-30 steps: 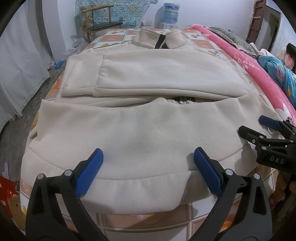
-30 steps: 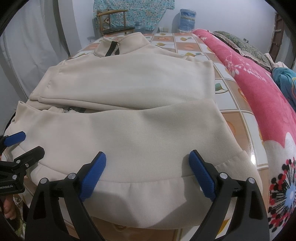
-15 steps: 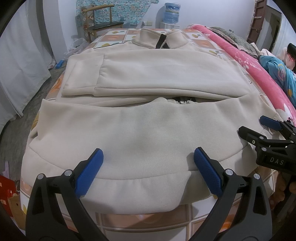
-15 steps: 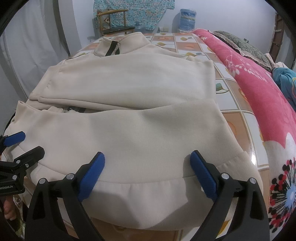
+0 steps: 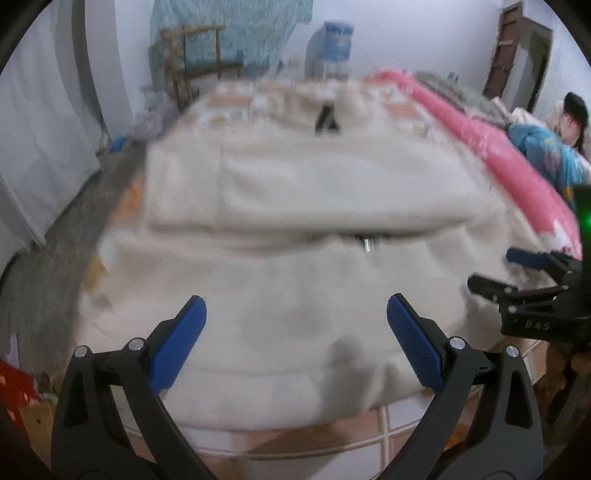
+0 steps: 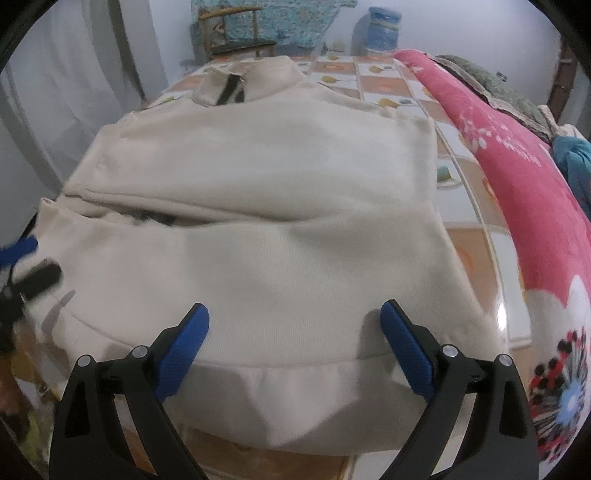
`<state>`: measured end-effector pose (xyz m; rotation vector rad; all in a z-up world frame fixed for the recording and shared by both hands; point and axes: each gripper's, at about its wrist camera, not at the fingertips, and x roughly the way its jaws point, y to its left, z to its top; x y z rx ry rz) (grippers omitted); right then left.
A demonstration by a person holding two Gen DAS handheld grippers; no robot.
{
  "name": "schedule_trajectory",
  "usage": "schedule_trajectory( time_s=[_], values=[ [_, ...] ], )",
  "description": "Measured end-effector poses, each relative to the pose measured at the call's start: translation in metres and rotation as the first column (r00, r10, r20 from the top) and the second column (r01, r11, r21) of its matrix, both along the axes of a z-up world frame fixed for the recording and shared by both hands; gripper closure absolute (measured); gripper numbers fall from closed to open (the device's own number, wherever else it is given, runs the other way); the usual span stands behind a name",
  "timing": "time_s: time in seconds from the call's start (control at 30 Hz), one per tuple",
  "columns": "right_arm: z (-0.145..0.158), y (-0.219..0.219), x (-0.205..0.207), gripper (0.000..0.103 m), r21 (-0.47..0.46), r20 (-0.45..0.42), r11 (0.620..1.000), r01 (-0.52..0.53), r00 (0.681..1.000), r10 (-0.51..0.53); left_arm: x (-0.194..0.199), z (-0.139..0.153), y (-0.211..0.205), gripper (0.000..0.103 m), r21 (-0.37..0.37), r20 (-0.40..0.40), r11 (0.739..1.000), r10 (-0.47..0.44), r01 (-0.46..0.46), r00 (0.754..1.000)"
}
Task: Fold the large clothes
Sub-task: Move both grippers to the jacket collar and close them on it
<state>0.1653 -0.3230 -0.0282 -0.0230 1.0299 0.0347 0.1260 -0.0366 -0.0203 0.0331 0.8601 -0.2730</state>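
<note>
A large cream sweatshirt (image 5: 295, 206) lies flat on the bed, collar at the far end, sleeves folded across its body, hem hanging over the near edge. It also shows in the right wrist view (image 6: 266, 206). My left gripper (image 5: 295, 314) is open and empty, its blue pads spread above the hem on the garment's left half. My right gripper (image 6: 294, 321) is open and empty above the hem on the right half. The right gripper also shows at the right edge of the left wrist view (image 5: 517, 273). The left wrist view is blurred.
The bed has a tiled-pattern sheet (image 6: 391, 81). A pink floral blanket (image 6: 517, 177) runs along its right side. A wooden chair (image 6: 236, 33) and a water dispenser (image 6: 382, 27) stand at the far wall. A person (image 5: 569, 122) sits at the far right.
Both grippers have moved forward and lower over the hem. The left one is moving fast enough to blur its view. Both stay open. The sweatshirt has not moved.
</note>
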Motion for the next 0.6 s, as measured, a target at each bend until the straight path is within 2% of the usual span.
schedule_trajectory(
  time_s=[0.13, 0.3, 0.4, 0.47, 0.6],
  values=[
    [0.043, 0.005, 0.014, 0.012, 0.042, 0.057, 0.995, -0.088, 0.995, 0.086, 0.022, 0.047, 0.031, 0.008, -0.026, 0.123, 1.0, 0.004, -0.001, 0.992],
    [0.097, 0.011, 0.06, 0.012, 0.069, 0.137, 0.982, -0.176, 0.977, 0.166, 0.086, 0.081, 0.046, 0.008, -0.106, 0.166, 0.993, -0.024, 0.042, 0.986],
    [0.113, 0.008, 0.109, 0.012, 0.133, 0.138, 0.971, -0.199, 0.974, 0.181, 0.134, 0.084, 0.041, 0.008, -0.179, 0.134, 0.982, -0.041, 0.065, 0.99],
    [0.116, 0.004, 0.144, 0.012, 0.14, 0.129, 0.974, -0.18, 0.978, 0.162, 0.17, 0.083, 0.036, 0.008, -0.234, 0.1, 0.969, -0.056, 0.078, 0.993],
    [0.1, -0.008, 0.231, 0.012, 0.224, 0.028, 0.968, -0.113, 0.994, 0.11, 0.239, 0.07, 0.012, 0.01, -0.3, 0.035, 0.95, -0.076, 0.083, 0.996]
  ],
)
